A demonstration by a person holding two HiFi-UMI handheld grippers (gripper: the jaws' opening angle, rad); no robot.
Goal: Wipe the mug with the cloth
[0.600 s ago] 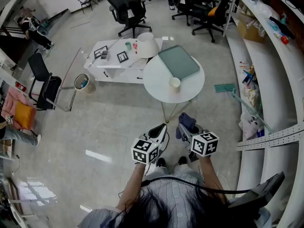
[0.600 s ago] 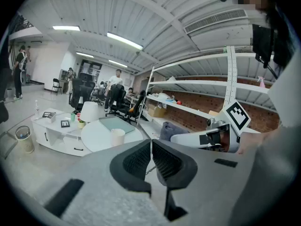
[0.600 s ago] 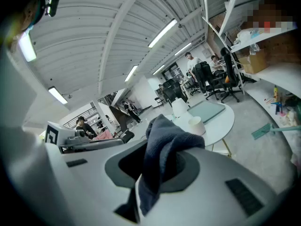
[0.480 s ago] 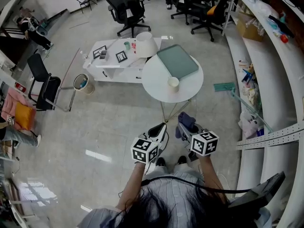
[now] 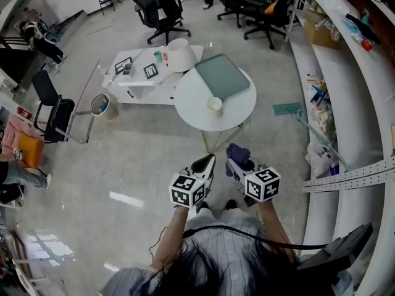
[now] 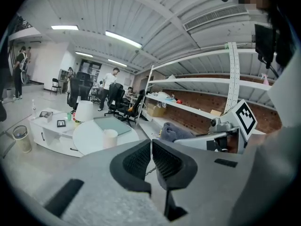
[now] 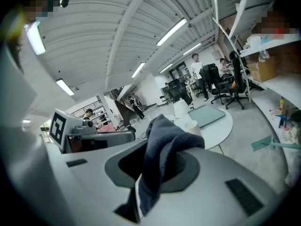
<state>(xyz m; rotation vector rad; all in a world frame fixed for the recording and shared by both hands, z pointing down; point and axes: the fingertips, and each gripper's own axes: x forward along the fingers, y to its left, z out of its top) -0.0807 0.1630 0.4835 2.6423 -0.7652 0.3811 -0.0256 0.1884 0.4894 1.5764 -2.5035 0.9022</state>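
Observation:
A cream mug (image 5: 214,105) stands on the round white table (image 5: 192,111), near its front; it also shows as the mug (image 6: 110,138) and the mug (image 7: 191,126). My right gripper (image 5: 235,160) is shut on a dark blue cloth (image 5: 239,155), which bunches out of the jaws as the cloth (image 7: 162,149). My left gripper (image 5: 203,166) is shut with nothing between its pads (image 6: 162,161). Both grippers hang over the floor, short of the table.
A grey-green tray (image 5: 222,76) lies on the table's far side. Behind stand a low white table (image 5: 137,79) with a lampshade (image 5: 178,54), office chairs (image 5: 161,8), a bin (image 5: 100,105). Curved shelves (image 5: 345,103) run along the right. People stand far off.
The table and mug have shifted slightly left and nearer in the head view. Both grippers have risen a little and stay shut, the cloth still held.

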